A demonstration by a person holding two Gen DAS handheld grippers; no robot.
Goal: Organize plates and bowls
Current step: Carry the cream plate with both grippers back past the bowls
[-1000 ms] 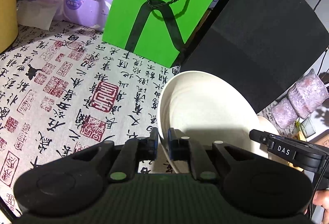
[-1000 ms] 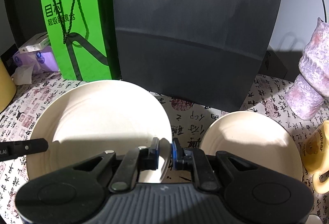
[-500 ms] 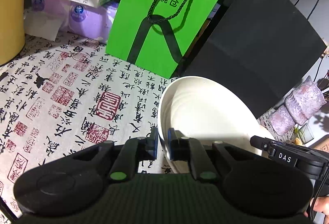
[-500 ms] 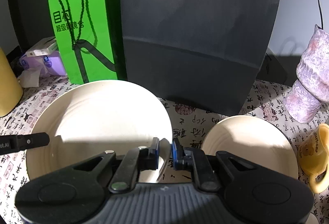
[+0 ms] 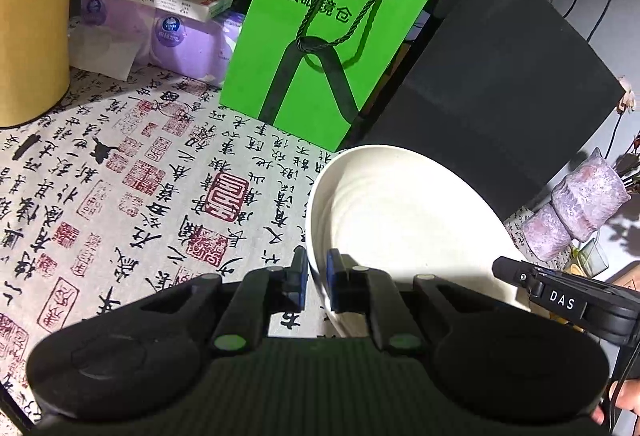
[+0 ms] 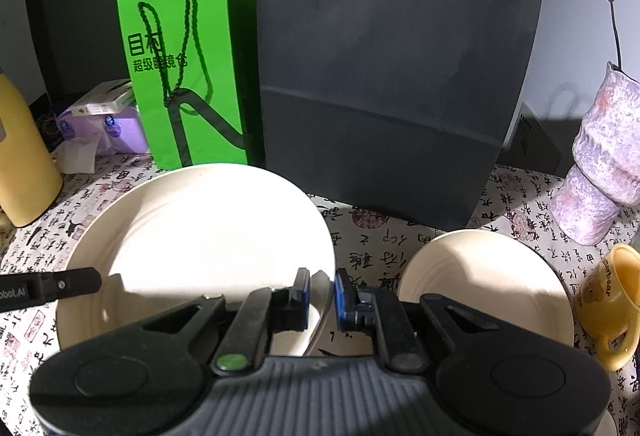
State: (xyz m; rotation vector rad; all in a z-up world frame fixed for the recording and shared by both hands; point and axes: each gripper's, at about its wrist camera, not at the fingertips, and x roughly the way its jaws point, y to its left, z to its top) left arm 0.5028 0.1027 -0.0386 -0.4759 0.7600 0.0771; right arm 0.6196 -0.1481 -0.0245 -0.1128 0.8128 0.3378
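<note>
Calligraphy-printed cloth (image 5: 120,196) covers the table. At lower centre of both views, the left gripper (image 5: 317,278) and right gripper (image 6: 322,294) are each clamped on opposite rims of the large cream plate (image 6: 208,232), whose near edge hides behind the gripper bodies. At lower right, a smaller plate (image 6: 480,276) lies partly hidden; a yellow mug (image 6: 612,300) is cut off.

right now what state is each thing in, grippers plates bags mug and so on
left gripper: shut on the large plate's left rim
right gripper: shut on the large plate's right rim
large plate: held at both sides, tilted in the left view
small plate: resting flat on the tablecloth, untouched
green bag: upright
black bag: upright
yellow mug: tipped toward the plates
vase: upright, holding a dried flower
</note>
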